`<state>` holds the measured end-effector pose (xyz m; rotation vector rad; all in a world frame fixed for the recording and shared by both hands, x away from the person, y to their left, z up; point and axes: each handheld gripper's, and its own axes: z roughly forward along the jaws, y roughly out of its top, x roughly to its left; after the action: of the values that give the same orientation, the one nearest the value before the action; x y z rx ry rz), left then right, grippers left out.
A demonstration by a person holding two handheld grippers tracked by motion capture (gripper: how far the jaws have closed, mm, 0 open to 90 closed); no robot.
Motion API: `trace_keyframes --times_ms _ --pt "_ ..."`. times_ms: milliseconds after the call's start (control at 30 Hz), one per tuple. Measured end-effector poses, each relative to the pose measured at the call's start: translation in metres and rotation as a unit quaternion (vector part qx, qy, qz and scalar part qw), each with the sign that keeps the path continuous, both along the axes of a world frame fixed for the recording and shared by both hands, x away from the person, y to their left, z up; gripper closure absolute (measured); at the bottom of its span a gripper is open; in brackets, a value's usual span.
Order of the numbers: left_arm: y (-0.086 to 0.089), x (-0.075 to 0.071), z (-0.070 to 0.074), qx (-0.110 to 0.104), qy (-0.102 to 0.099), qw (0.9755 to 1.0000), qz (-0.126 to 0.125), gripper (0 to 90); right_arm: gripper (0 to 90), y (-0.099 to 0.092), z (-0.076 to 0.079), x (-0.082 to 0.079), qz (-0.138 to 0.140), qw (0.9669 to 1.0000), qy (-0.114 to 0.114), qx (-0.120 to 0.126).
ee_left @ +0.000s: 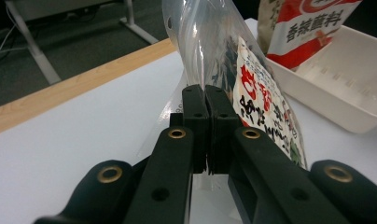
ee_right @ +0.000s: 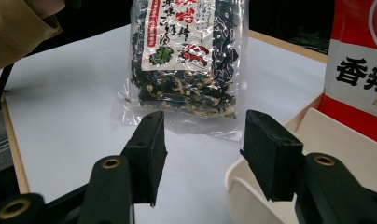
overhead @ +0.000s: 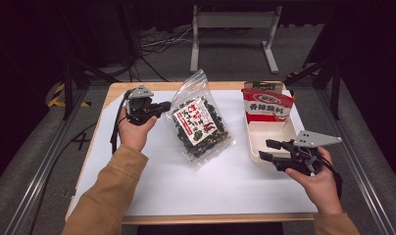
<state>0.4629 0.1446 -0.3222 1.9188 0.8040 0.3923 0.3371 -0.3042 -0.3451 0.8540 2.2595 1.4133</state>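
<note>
a white rectangular plastic tray [overhead: 264, 142] with a red-and-white sauce packet [overhead: 267, 105] is seen at right of centre. the clear plastic bag of dark dried food [overhead: 200, 122], mid-frame, is clamped at its edge by the left gripper [overhead: 164, 106]. the right gripper [overhead: 265, 150] is held apart, empty, lower right.

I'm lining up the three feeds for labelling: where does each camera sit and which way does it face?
High view: above the person's side, looking forward and down on the table; both forearms and tongs show.
Left gripper view: rides the left tongs, shut on the clear bag.
Right gripper view: rides the open right tongs, facing the bag.
All three share the bag and the white tray.
</note>
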Motion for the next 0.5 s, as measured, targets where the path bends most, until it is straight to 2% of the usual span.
trace_keyframes --times_ms 33,67,133,267,367,433,467,500 --pt "0.0 0.0 0.0 0.0 0.0 1.0 0.0 88.5 48.5 0.001 0.0 0.0 0.002 1.0 0.0 0.001" --pt "0.0 -0.006 0.005 0.006 -0.013 0.9999 -0.004 88.5 49.0 0.001 0.001 0.0 0.003 1.0 0.0 0.001" --pt "0.001 -0.012 0.01 0.015 -0.023 0.9996 -0.01 88.5 49.4 0.002 0.003 -0.002 0.006 1.0 -0.002 0.003" --pt "0.002 -0.026 0.018 0.018 -0.04 0.9987 -0.026 88.5 49.4 0.005 0.007 -0.003 0.011 0.9999 -0.006 0.009" --pt "0.003 -0.035 0.024 0.014 -0.053 0.9977 -0.038 88.3 49.6 0.008 0.009 -0.004 0.016 0.9998 -0.007 0.012" --pt "0.004 -0.038 0.026 0.012 -0.055 0.9975 -0.042 88.3 49.6 0.009 0.009 -0.004 0.017 0.9998 -0.007 0.011" --pt "0.004 -0.045 0.028 0.01 -0.067 0.9966 -0.048 88.4 49.6 0.011 0.01 -0.005 0.021 0.9997 -0.008 0.01" --pt "0.004 -0.045 0.028 0.01 -0.067 0.9966 -0.048 88.4 49.6 0.011 0.01 -0.005 0.021 0.9997 -0.008 0.01"
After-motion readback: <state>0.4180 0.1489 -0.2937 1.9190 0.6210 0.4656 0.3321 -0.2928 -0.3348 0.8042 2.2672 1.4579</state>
